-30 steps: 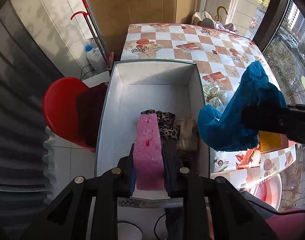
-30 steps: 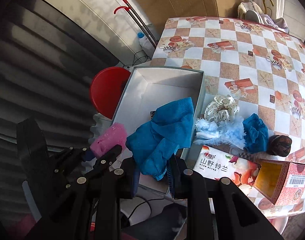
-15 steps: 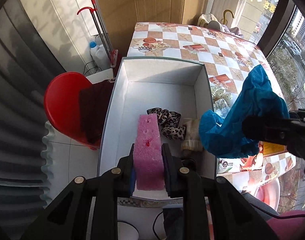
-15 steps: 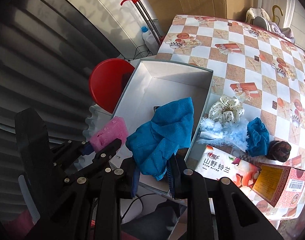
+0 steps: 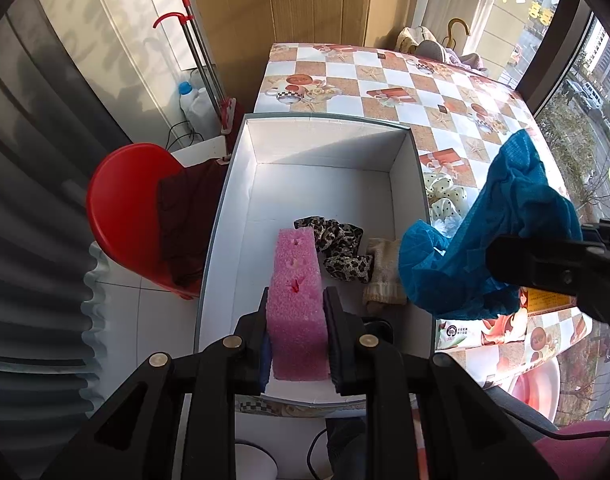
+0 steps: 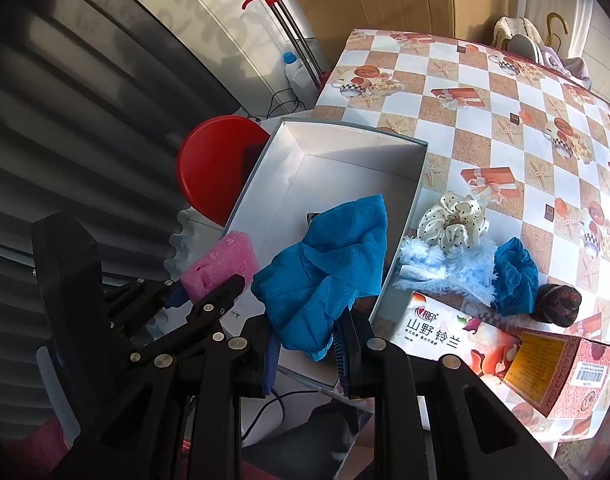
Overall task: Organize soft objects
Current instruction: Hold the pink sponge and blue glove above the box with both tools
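A checkered table (image 6: 505, 92) holds an open white box (image 5: 329, 136). Above it, the left gripper (image 5: 297, 320) clamps a pink sponge (image 5: 297, 288) and the right gripper (image 6: 305, 344) clamps a blue cloth (image 6: 329, 264), both poised for dropping in.

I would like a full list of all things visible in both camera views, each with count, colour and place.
box: 1, white inside, on table edge
sponge: 1, pink, in left gripper
cloth: 1, blue, in right gripper
leopard scrunchie: 1, brown-black, inside box
beige sock: 1, inside box
dotted scrunchie: 1, cream, on table
fluffy piece: 1, pale blue, on table
small cloth: 1, blue, on table
dark ball: 1, on table
carton: 1, red-yellow, table edge
stool: 1, red, beside box
table: 1, checked cover
left gripper: black, shut on sponge
right gripper: black, shut on cloth
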A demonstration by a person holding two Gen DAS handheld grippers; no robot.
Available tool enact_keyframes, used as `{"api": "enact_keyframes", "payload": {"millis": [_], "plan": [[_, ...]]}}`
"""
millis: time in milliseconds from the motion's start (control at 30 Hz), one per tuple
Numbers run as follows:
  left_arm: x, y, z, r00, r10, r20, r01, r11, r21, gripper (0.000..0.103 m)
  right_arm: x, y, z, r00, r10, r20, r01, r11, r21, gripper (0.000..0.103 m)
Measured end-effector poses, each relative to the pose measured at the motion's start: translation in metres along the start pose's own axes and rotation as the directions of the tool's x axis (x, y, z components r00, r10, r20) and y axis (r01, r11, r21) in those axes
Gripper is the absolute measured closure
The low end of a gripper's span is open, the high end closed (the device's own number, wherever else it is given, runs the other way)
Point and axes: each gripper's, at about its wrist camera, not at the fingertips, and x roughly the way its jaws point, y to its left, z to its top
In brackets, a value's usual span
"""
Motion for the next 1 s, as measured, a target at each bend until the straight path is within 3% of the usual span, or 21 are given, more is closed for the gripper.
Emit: {"api": "enact_keyframes", "payload": {"millis": [533,1000], "plan": [[0.011,0.003,-0.002,1.0,0.015,-0.017,-0.016,1.0,-0.019,0.078,0.007,0.006,0.006,1.0,-0.003,-0.005,0.003,0.999,-0.039,0.078],[0.023,0.01,0.006,0.999,0.025,-0.046,-0.027,0.999,-0.028,0.078,0.024,0.013,0.041,1.0,-0.021,0.0,0.021,0.998,-0.057,0.078]]}}
